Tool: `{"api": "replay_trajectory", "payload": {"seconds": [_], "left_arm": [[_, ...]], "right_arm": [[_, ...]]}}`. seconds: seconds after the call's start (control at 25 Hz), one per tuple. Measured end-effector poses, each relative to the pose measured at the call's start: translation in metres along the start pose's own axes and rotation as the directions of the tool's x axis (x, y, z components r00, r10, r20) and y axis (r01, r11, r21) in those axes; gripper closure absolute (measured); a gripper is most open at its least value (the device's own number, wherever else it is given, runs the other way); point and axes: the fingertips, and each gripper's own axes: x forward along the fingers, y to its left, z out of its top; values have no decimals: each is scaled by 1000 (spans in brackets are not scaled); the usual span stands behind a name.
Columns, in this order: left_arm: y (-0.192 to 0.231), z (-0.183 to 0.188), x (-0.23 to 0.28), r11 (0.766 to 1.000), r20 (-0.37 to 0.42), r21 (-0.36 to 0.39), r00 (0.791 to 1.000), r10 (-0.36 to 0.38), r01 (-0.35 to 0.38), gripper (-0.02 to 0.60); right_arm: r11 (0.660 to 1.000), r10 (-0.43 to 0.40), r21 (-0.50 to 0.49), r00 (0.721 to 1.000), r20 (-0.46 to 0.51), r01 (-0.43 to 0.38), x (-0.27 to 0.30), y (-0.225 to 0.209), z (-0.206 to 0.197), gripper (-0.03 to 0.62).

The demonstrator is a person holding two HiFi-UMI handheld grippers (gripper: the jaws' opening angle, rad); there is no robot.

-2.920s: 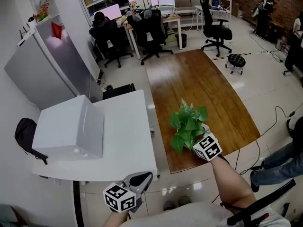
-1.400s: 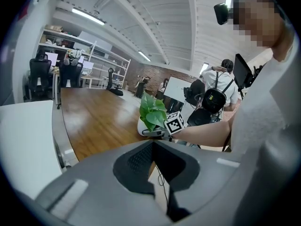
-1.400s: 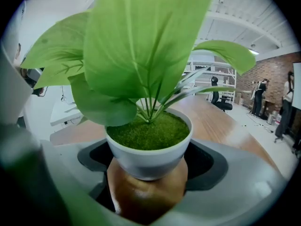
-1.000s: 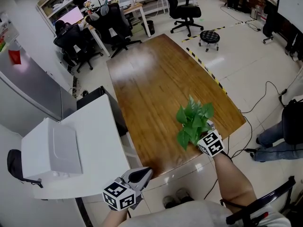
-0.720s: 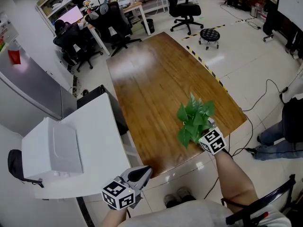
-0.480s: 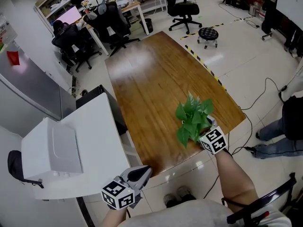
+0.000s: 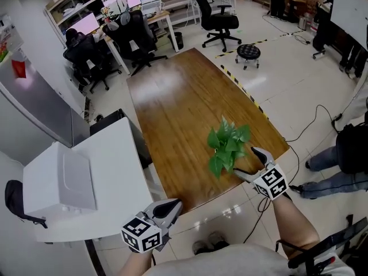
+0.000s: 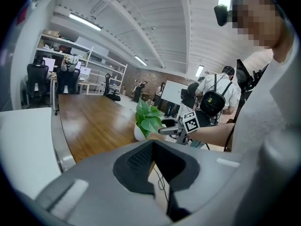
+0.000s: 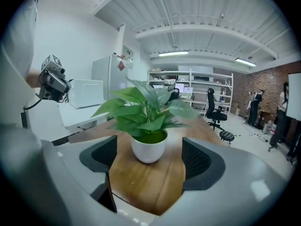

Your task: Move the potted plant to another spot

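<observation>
Pot on the table, tongs not touching it.
The potted plant [image 7: 227, 148] stands on the wooden table [image 7: 172, 108], just ahead of the right tongs [image 7: 248, 161]. Their wide jaws are closing on nothing. Pull straight back without bumping it. The left tongs [image 7: 174, 203] are pinched together, empty.

A long wooden table [image 7: 172, 114] is running down the middle of the tiled floor. A white desk [image 7: 118, 160] is standing just beside its left edge, bearing a white box [image 7: 57, 180]. Black office chairs [image 7: 135, 36] are facing lit monitors [image 7: 86, 23] at the far end. A round stool [image 7: 248, 52] is sitting near striped floor tape [image 7: 238, 82], and a cable [image 7: 310, 125] is trailing at right
</observation>
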Motion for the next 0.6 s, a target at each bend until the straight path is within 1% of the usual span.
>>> {"api": "replay_trajectory", "payload": {"seconds": [0.16,0.28,0.36,0.44,0.56,0.6], "left_arm": [[-5,8,-7,1000,46,4,999,10,-10,584],[-12,14,-17,1000,84,7,996,24,-24,584],[-16,19,-25,999,112,13,993,41,-43,584],[-21,24,-36,998,146,17,988,60,-63,584],[-31,30,-55,997,206,24,976,72,-79,584],[-35,32,-63,996,229,30,971,75,-84,584]], "right_arm": [[999,46,-31,997,65,-44,-34,30,38,244],[989,144,-50,982,120,-139,-55,68,72,318],[974,223,-63,961,163,-216,-66,98,97,363],[955,298,-76,934,197,-288,-75,126,120,377],[914,405,-108,890,211,-391,-84,169,146,403],[901,433,-122,876,212,-416,-85,181,153,428]]}}
